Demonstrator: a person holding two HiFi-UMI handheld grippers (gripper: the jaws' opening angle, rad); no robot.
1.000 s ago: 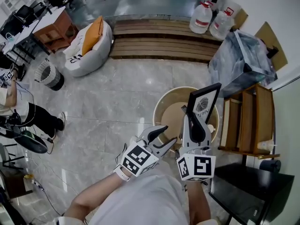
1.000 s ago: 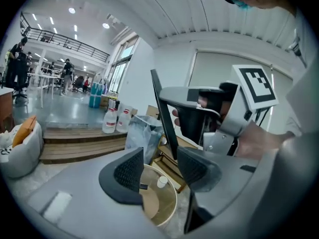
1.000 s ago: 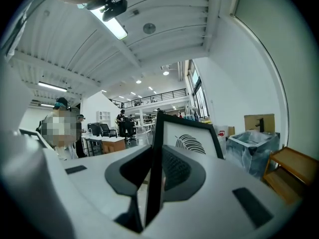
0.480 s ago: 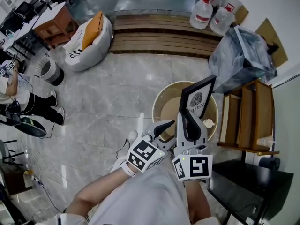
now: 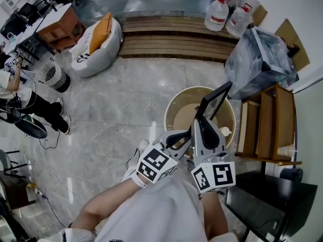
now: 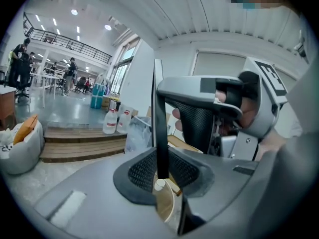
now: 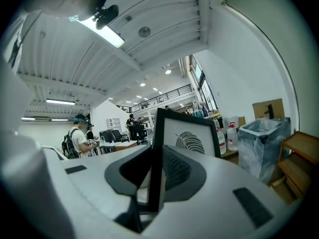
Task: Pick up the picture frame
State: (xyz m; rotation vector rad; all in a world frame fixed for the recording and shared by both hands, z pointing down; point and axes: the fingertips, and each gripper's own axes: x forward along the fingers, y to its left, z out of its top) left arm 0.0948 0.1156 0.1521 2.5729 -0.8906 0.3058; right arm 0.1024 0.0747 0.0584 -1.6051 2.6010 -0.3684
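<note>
Picture frame (image 5: 217,100), upright over the round surface (image 5: 174,112), is clamped at one side edge by the right gripper (image 5: 201,121). The left gripper (image 5: 184,137), whose jaws have just been closing, now pinches the frame too. Half a second earlier those jaws gaped beside it. A wooden rack (image 5: 265,125) stands close on the right, and open floor (image 5: 126,100) lies to the left.
</note>
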